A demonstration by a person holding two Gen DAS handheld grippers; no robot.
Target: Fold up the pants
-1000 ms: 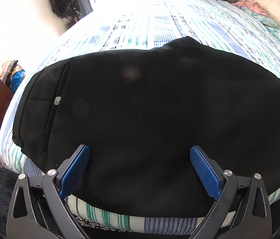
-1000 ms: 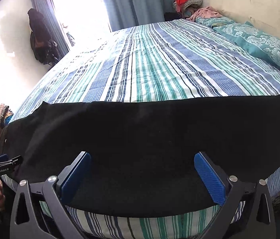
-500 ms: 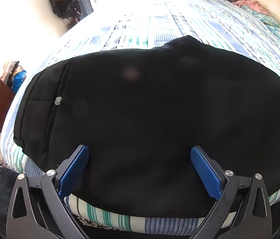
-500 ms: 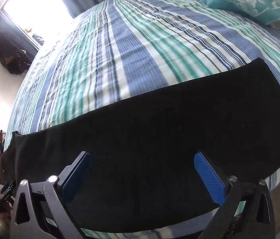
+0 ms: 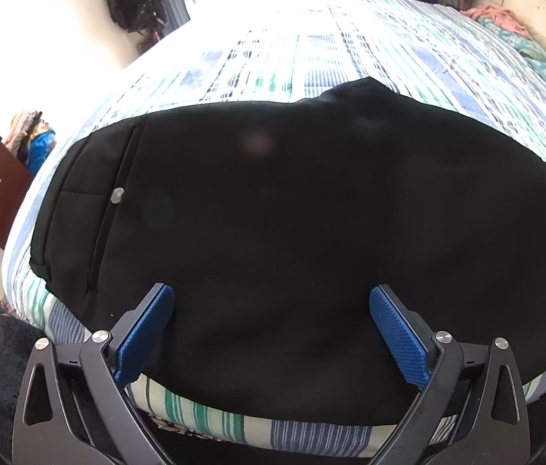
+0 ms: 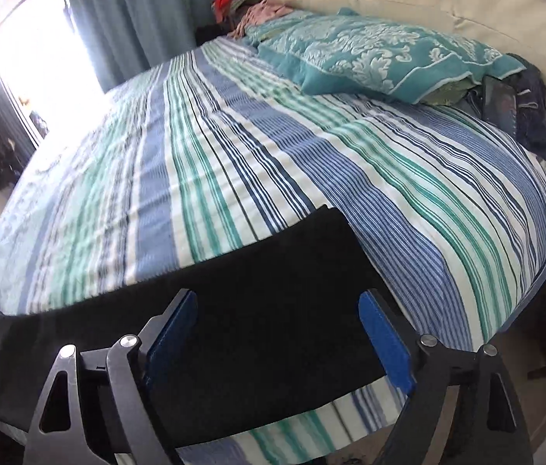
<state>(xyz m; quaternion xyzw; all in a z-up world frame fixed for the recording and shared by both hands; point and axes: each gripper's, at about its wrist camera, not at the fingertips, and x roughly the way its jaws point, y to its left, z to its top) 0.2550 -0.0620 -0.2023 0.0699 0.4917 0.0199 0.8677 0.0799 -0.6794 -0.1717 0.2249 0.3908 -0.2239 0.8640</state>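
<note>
- black pants (image 5: 311,232) lie flat across the near edge of the striped bedsheet (image 5: 311,58), waist end toward the left, leg end toward the right.
- left wrist view: waistband with a pale button (image 5: 117,195) sits at the left side of the garment; fabric looks smooth, one small peak on the far edge.
- left gripper (image 5: 272,333) hovers over the near part of the pants, jaws spread wide, blue pads (image 5: 145,333) clear of the cloth; nothing grasped.
- right wrist view: the leg end (image 6: 327,224) of the pants ends just beyond the right gripper (image 6: 277,339); sheet is bare to the right of it.
- right gripper jaws are closing, pads apart; black cloth shows between them, but whether it is pinched cannot be told, no pressing visible.
- teal patterned pillow (image 6: 381,58) lies at the head of the bed, well apart from the pants.
- curtain (image 6: 149,11) hangs beside a bright window (image 6: 32,58).
</note>
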